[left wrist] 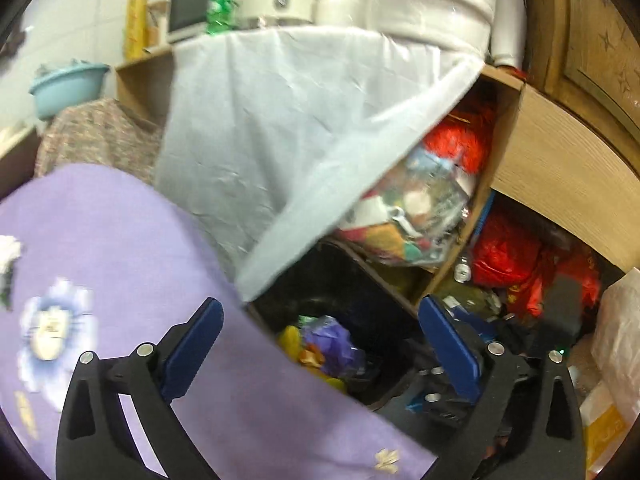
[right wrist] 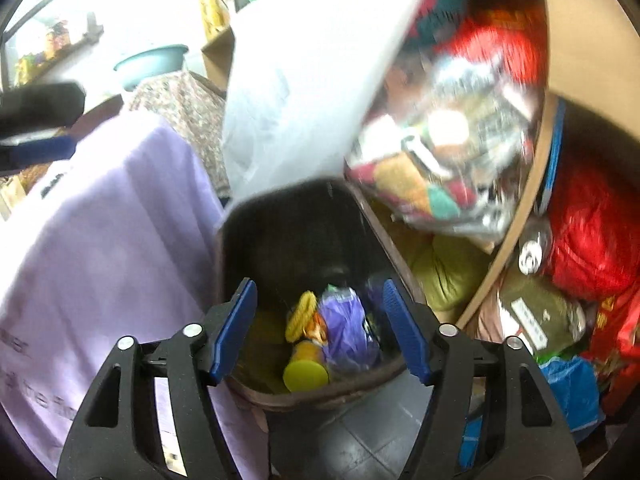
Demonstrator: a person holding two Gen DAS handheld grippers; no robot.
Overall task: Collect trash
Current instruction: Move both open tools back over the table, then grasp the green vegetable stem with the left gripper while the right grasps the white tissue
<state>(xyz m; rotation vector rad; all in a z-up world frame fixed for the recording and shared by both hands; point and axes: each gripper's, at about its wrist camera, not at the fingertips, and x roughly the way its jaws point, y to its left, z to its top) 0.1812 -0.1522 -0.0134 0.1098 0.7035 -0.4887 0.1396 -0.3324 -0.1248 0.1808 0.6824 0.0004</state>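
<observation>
A dark trash bin stands on the floor beside the purple-clothed table. Inside it lie a purple wrapper, a yellow cup and a yellow ring-shaped piece. My right gripper is open and empty, right above the bin's mouth. My left gripper is open and empty, over the table's edge with the bin below it. The trash shows there too. The right gripper appears low in the left wrist view.
A pale blue cloth hangs from a counter behind the bin. Open wooden shelves at the right hold red bags and a clear bag of clutter. Grey tiled floor lies in front of the bin.
</observation>
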